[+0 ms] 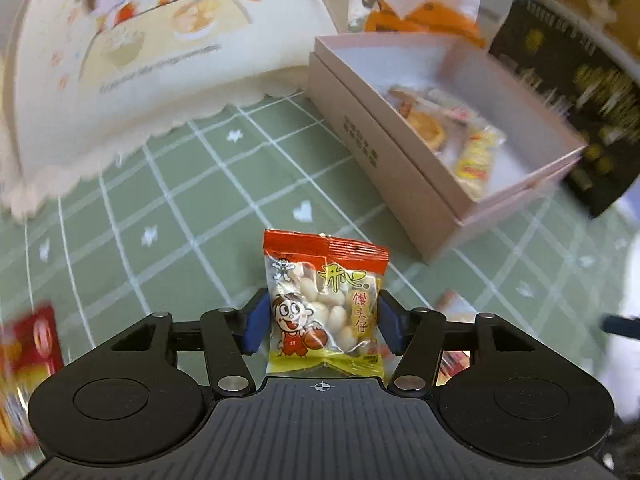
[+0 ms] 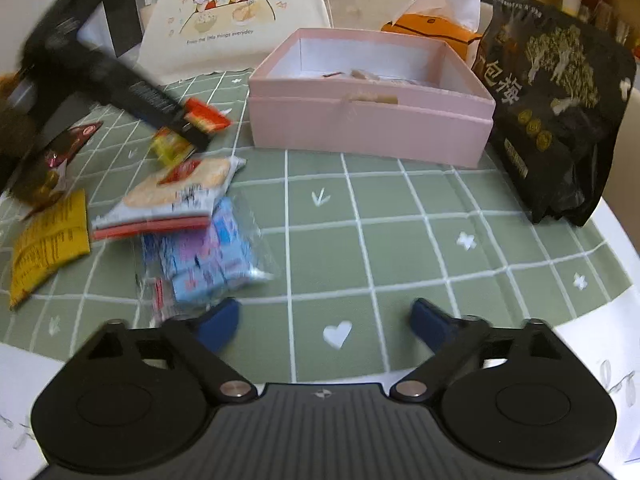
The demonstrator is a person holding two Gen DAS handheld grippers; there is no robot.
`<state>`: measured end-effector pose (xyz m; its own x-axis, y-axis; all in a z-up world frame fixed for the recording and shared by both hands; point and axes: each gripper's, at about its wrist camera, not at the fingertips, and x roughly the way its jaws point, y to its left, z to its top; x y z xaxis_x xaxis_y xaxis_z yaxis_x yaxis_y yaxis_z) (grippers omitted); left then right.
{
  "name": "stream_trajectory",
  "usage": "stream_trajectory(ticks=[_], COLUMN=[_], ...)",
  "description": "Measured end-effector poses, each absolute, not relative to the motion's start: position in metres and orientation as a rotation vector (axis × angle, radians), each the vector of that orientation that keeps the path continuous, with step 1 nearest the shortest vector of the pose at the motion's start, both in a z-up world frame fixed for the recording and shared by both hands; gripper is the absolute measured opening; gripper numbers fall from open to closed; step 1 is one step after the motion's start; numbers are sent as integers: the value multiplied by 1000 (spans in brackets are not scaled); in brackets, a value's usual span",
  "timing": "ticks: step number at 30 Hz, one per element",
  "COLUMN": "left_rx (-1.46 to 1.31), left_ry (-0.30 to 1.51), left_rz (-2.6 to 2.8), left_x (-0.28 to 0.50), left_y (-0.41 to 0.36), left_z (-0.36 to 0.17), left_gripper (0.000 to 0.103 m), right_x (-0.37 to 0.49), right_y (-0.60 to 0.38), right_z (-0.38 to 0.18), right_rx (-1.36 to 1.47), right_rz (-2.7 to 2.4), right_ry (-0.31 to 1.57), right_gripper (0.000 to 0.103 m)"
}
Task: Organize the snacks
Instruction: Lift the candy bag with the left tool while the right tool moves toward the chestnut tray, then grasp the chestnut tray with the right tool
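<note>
Two grippers, catalogued from the jaws outward. Left gripper (image 1: 320,324): jaws part-spread with a snack packet (image 1: 325,304) standing between the blue pads (image 1: 256,326), long axis upright and pointing to 12 o'clock; whether the pads press its sides cannot be told, so the grasp is uncertain. Beyond it, at 1 to 2 o'clock, the pink box (image 1: 400,160) lies open with wrapped snacks already inside; green checked tablecloth (image 1: 180,200) between; cream cover (image 1: 132,60) at 11 o'clock. Right gripper (image 2: 324,322): released, jaws wide, nothing between them, above bare cloth. From it, the loose snack pile (image 2: 192,216) lies at 10 o'clock, the pink box at 12 o'clock, a black bag (image 2: 560,112) at 2 o'clock, an orange tissue pack (image 2: 432,28) behind the box. Judgement: the left hand is nearer a snack, and its coming move turns on carrying the packet toward 1 o'clock over the box's near wall.
</note>
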<state>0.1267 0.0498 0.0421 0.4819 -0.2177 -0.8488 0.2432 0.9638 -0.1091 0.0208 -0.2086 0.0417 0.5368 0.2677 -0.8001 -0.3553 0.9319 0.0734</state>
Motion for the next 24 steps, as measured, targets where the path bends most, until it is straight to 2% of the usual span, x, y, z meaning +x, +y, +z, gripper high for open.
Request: stream_trajectory(ticks=[5, 10, 16, 24], left_rx=[-176, -290, -471, -574], left_ry=[893, 824, 866, 912], left_rz=[-155, 133, 242, 342], left_x=[74, 26, -24, -68], left_y=[115, 199, 259, 294], left_z=[85, 113, 93, 72], left_gripper=[60, 60, 60, 60], right_x=[38, 62, 56, 40], right_y=[-176, -86, 43, 110], right_z=[88, 93, 71, 43], right_rx=[-111, -76, -208, -372], right_rz=[461, 711, 881, 963], right_ry=[816, 906, 923, 869], right_gripper=[89, 89, 89, 86])
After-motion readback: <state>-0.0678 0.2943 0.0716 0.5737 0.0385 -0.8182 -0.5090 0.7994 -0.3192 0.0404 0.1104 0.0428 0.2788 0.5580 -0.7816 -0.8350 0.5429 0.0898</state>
